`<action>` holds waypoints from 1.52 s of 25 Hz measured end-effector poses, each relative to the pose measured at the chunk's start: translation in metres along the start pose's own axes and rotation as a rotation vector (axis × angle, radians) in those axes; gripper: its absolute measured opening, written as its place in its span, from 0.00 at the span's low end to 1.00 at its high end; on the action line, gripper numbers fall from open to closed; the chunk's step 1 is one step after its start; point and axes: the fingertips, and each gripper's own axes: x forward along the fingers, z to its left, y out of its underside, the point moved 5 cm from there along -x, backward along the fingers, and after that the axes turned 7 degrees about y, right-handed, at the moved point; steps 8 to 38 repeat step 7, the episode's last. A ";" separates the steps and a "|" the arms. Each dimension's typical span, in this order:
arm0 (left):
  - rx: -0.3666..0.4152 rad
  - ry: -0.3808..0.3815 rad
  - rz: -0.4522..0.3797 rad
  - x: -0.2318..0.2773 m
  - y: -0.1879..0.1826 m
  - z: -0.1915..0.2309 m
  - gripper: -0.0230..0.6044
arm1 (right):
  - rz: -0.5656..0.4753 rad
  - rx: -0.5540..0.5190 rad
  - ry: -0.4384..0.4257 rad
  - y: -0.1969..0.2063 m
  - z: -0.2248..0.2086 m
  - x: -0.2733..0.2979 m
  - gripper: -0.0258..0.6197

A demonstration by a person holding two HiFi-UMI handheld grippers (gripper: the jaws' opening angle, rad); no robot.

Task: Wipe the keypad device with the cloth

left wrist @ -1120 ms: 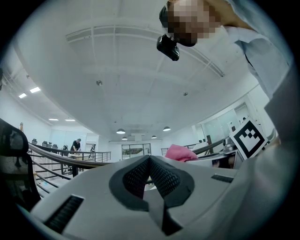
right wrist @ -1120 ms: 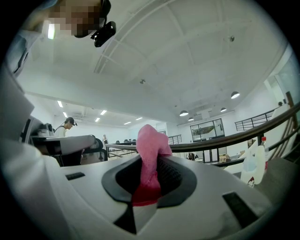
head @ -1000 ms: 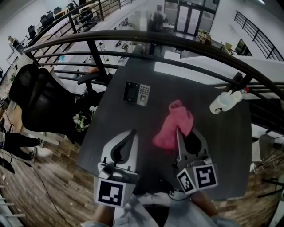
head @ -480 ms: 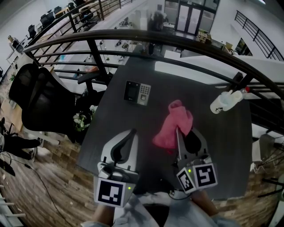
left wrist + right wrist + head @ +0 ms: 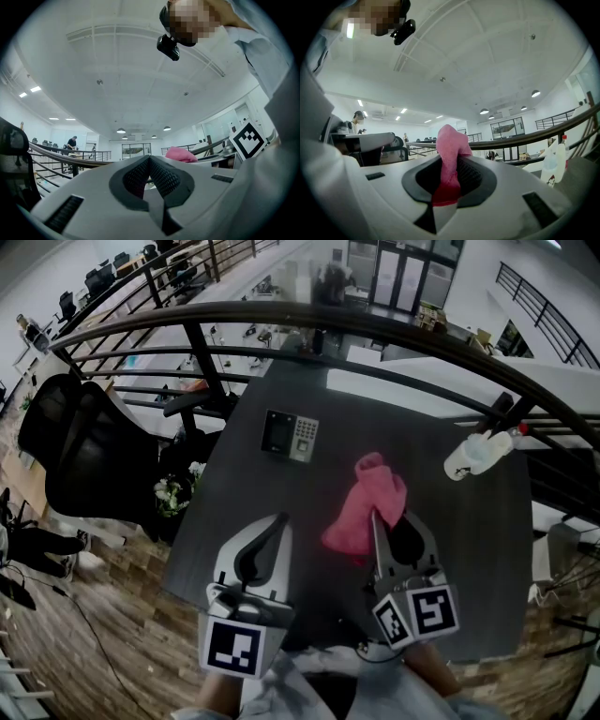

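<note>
Between the jaws of the right gripper (image 5: 449,174) the cloth (image 5: 451,140) is clamped. The left gripper (image 5: 150,163) is closed on nothing. The keypad (image 5: 290,436), well ahead of it, is shown only by the head view.

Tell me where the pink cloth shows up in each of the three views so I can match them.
Head view: pink cloth right of centre on the table, its near end in the right gripper.
Left gripper view: small pink lump right of centre, beyond the jaws.
Right gripper view: dead centre, pinched between the jaws.
Shared landmark: the dark curved railing.
</note>
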 end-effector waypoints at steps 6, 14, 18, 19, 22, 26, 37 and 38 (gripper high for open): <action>0.000 -0.001 0.001 0.000 0.000 -0.001 0.06 | 0.008 -0.006 -0.017 0.002 0.002 0.001 0.16; 0.001 -0.001 0.000 0.000 0.000 -0.001 0.06 | 0.009 -0.009 -0.022 0.002 0.003 0.001 0.16; 0.001 -0.001 0.000 0.000 0.000 -0.001 0.06 | 0.009 -0.009 -0.022 0.002 0.003 0.001 0.16; 0.001 -0.001 0.000 0.000 0.000 -0.001 0.06 | 0.009 -0.009 -0.022 0.002 0.003 0.001 0.16; 0.001 -0.001 0.000 0.000 0.000 -0.001 0.06 | 0.009 -0.009 -0.022 0.002 0.003 0.001 0.16; 0.001 -0.001 0.000 0.000 0.000 -0.001 0.06 | 0.009 -0.009 -0.022 0.002 0.003 0.001 0.16; 0.001 -0.001 0.000 0.000 0.000 -0.001 0.06 | 0.009 -0.009 -0.022 0.002 0.003 0.001 0.16; 0.001 -0.001 0.000 0.000 0.000 -0.001 0.06 | 0.009 -0.009 -0.022 0.002 0.003 0.001 0.16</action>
